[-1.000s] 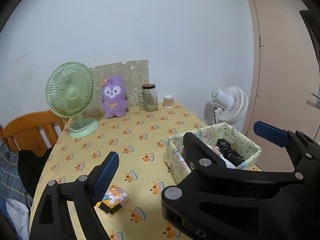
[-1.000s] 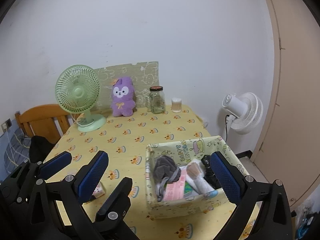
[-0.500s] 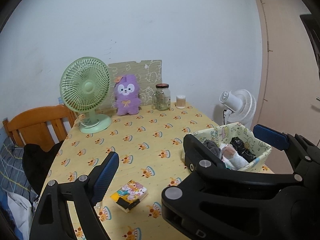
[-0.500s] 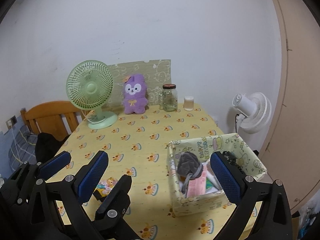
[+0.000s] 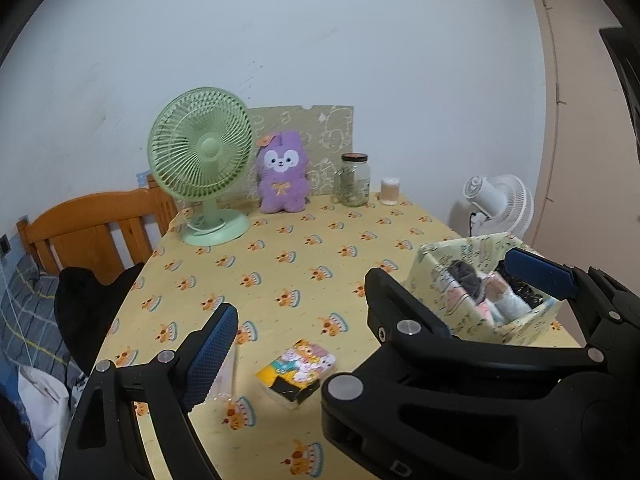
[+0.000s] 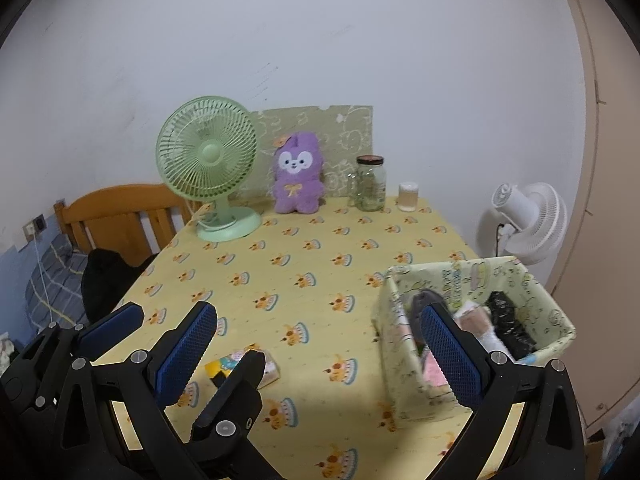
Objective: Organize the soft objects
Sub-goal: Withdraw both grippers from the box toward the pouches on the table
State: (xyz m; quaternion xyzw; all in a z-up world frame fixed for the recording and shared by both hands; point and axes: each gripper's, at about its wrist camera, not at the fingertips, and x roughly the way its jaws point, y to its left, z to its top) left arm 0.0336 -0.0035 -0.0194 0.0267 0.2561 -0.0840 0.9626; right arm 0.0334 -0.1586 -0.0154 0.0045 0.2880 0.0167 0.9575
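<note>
A patterned fabric box [image 5: 486, 280] [image 6: 476, 280] stands at the table's right edge, holding rolled soft items: a grey one [image 5: 464, 276], a pale one and a black one [image 6: 506, 320]. A small colourful tissue pack [image 5: 298, 372] [image 6: 240, 364] lies on the yellow tablecloth near the front. A purple plush toy [image 5: 282, 178] [image 6: 296, 178] sits at the back. My left gripper [image 5: 372, 312] is open and empty above the tissue pack. My right gripper [image 6: 320, 352] is open and empty between the pack and the box.
A green desk fan [image 5: 202, 160], a glass jar [image 5: 354, 180] and a small cup [image 5: 390, 191] stand along the back by the wall. A wooden chair [image 5: 96, 232] is left of the table. A white floor fan [image 5: 500, 204] stands to the right.
Both cameras have pulled back and swung left. The box has shifted to the right in both views and the tissue pack sits more central. Both grippers stay open.
</note>
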